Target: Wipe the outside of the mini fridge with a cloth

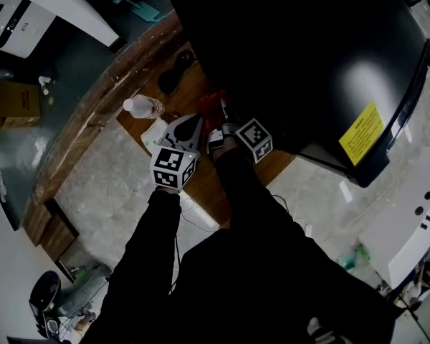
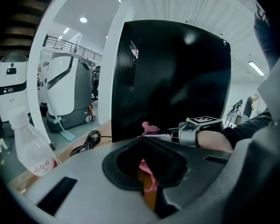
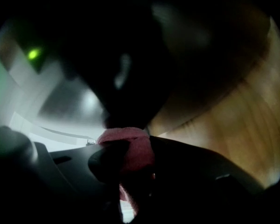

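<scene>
So the black mini fridge [image 1: 308,63] sits on a wooden surface [image 1: 132,74], and both arms reach in at its lower corner. The right hand-held gripper [image 1: 216,120] is clamped on a reddish-pink cloth [image 1: 213,106]. In the right gripper view the cloth [image 3: 130,146] is bunched between the jaws, with its top edge right up against the dark fridge wall [image 3: 130,55]. A bit of it also hangs down below the jaws. From the left gripper view you can see that same cloth [image 2: 149,125] held to the fridge [image 2: 177,78] low down, close to the surface.

The left hand-held gripper [image 1: 188,126] hangs just beside the right one. Its jaws are pressed together at the tips and I don't see anything pinched at the tips. A sliver of pink and wood colour does show through the opening behind them.

Other stuff: a clear water bottle [image 1: 143,107] lies on the surface just left of the grippers. A coiled black cable [image 1: 173,72] sits further back by the fridge, and there's a yellow sticker [image 1: 362,133] on the fridge's side.
</scene>
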A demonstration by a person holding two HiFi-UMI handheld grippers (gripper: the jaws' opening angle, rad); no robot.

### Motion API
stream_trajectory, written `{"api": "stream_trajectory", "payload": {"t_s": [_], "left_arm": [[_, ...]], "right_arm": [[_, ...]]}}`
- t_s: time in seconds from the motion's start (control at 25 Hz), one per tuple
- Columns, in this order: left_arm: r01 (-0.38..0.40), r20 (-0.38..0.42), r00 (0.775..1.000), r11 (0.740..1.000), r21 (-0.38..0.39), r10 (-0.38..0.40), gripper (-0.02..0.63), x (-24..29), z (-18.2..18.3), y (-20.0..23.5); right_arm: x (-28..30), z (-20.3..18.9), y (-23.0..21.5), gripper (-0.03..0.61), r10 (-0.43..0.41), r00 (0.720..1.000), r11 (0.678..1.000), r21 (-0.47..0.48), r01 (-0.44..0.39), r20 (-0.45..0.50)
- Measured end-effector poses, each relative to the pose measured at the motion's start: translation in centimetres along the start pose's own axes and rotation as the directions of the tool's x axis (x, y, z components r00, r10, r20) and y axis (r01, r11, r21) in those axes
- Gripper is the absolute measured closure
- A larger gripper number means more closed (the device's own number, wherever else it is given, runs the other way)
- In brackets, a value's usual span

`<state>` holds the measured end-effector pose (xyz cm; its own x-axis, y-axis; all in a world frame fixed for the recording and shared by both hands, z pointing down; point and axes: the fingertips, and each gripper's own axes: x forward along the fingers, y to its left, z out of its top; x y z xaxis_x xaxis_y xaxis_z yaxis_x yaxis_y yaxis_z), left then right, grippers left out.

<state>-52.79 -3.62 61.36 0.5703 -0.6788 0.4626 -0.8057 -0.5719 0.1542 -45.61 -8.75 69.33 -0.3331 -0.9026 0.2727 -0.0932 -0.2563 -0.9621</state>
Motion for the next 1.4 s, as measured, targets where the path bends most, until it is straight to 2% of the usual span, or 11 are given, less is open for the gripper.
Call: {"api": "stream_trajectory", "payload": {"t_s": [0.16,0.44,0.76,0.88,1.04,1.16,1.24,1.32,1.4], "left_arm": [[0.008,-0.029,1.000,1.000,-0.004,-0.008,0.607,1.5,-1.6,0.1],[0.008,-0.043,0.999,0.999,-0.047,-0.010,0.607,0.9,-3.0,0.5],[0.002,0.007,1.000,0.995,-0.104,-0.001,0.607,-0.7,-3.1,0.8],[-0.014,0.050,0.999,0.991,-0.130,0.020,0.607,-2.8,-2.3,0.9],[-0.035,0.099,0.994,0.994,-0.104,0.045,0.607,-5.8,-0.2,0.6],[-0.042,0.143,0.988,0.996,-0.077,0.053,0.607,-8.8,2.1,-0.5],[-0.043,0.164,0.985,0.998,-0.045,0.049,0.607,-11.0,3.7,-1.8],[-0.045,0.189,0.981,0.999,-0.007,0.045,0.607,-13.4,5.5,-3.3],[-0.047,0.217,0.975,0.999,0.028,0.040,0.607,-16.0,7.1,-5.1]], "right_arm": [[0.8,0.3,-2.7,0.445,-0.035,0.999,0.999,0.020,0.035,-0.001],[1.1,0.0,-5.5,0.445,-0.086,0.996,0.995,0.050,0.086,0.006],[1.6,0.3,-9.4,0.446,-0.134,0.991,0.990,0.041,0.133,0.015],[0.9,-0.4,-8.5,0.446,-0.099,0.995,0.994,-0.057,0.097,-0.032],[-1.1,-2.8,-3.0,0.446,0.014,0.989,0.975,-0.217,-0.045,-0.144],[-4.4,-4.8,2.3,0.446,0.090,0.972,0.947,-0.285,-0.152,-0.219],[-7.2,-6.1,5.9,0.446,0.130,0.955,0.911,-0.347,-0.221,-0.268],[-10.3,-7.1,9.8,0.446,0.167,0.936,0.855,-0.426,-0.294,-0.310],[-13.7,-8.0,13.5,0.446,0.191,0.917,0.772,-0.523,-0.360,-0.350]]}}
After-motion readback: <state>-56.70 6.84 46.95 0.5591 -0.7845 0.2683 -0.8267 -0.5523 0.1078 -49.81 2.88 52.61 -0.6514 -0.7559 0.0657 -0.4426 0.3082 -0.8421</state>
